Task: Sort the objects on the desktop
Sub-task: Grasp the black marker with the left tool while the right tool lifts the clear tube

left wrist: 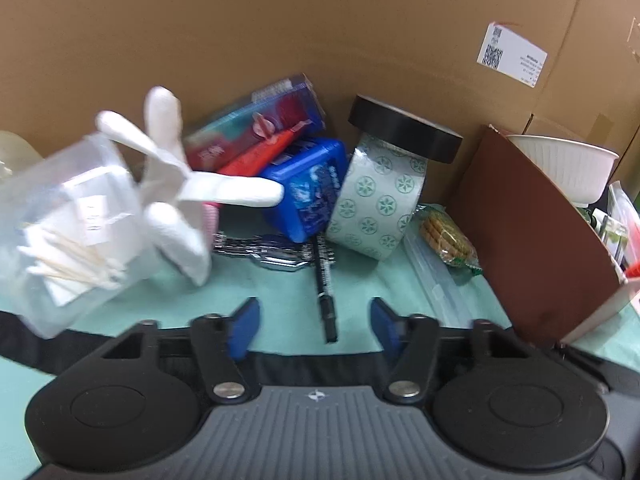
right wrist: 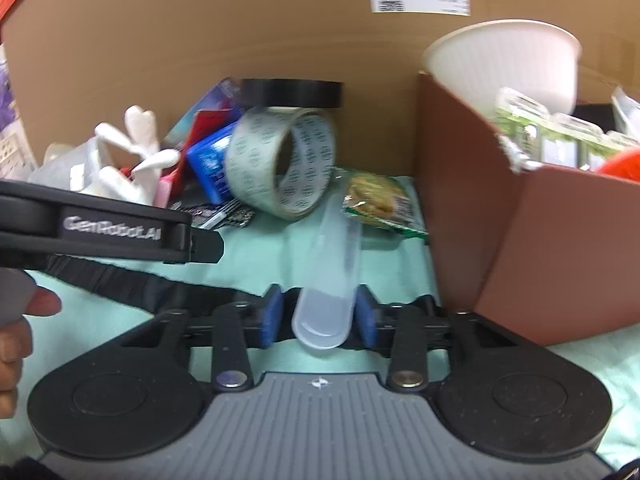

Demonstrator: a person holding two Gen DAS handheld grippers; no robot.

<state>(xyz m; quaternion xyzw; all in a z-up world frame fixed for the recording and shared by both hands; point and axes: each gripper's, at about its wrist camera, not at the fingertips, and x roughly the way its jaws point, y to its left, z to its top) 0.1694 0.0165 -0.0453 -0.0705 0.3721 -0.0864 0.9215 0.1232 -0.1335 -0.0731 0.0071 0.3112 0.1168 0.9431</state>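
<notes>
Tall cardboard wall (left wrist: 320,32) with white label (left wrist: 512,54) behind green mat (left wrist: 280,288)

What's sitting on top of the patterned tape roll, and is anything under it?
A black tape roll rests flat on the tilted patterned tape roll. Its lower edge sits on the green cloth beside the black pen; whatever lies beneath or behind it is hidden.
</notes>
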